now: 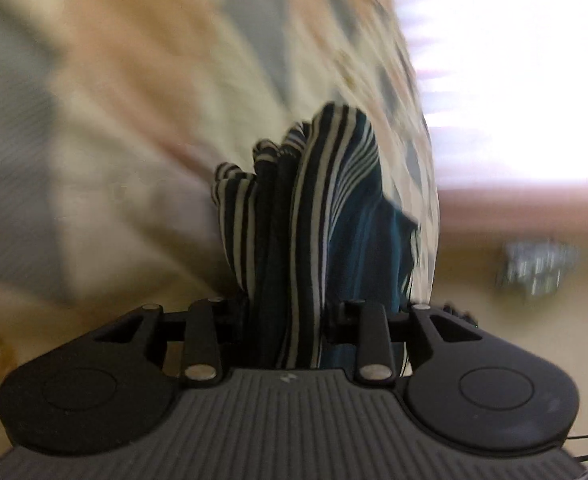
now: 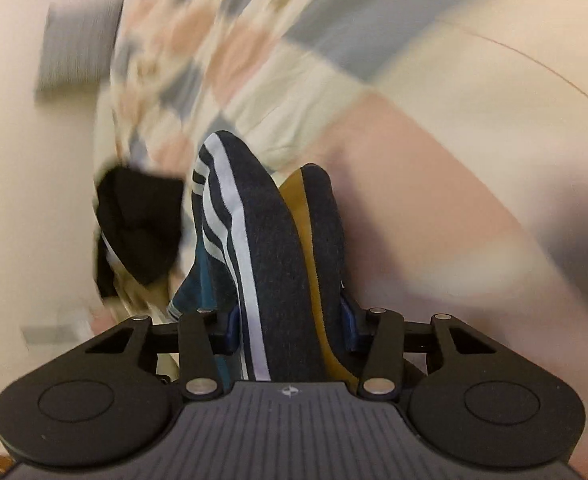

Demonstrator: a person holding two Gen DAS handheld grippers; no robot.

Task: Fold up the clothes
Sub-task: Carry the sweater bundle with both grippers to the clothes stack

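Both tongs clamped: left tongs and right tongs pinch striped garment.

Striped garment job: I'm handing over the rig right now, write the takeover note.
Left gripper: shut on a bunched fold of the striped garment.
Right gripper: shut on a thick fold of the same cloth, showing a mustard band.
Both ends are lifted off the patchwork bedspread; views are blurred.
Done: both ends gripped. Left: lay it flat, fold it.
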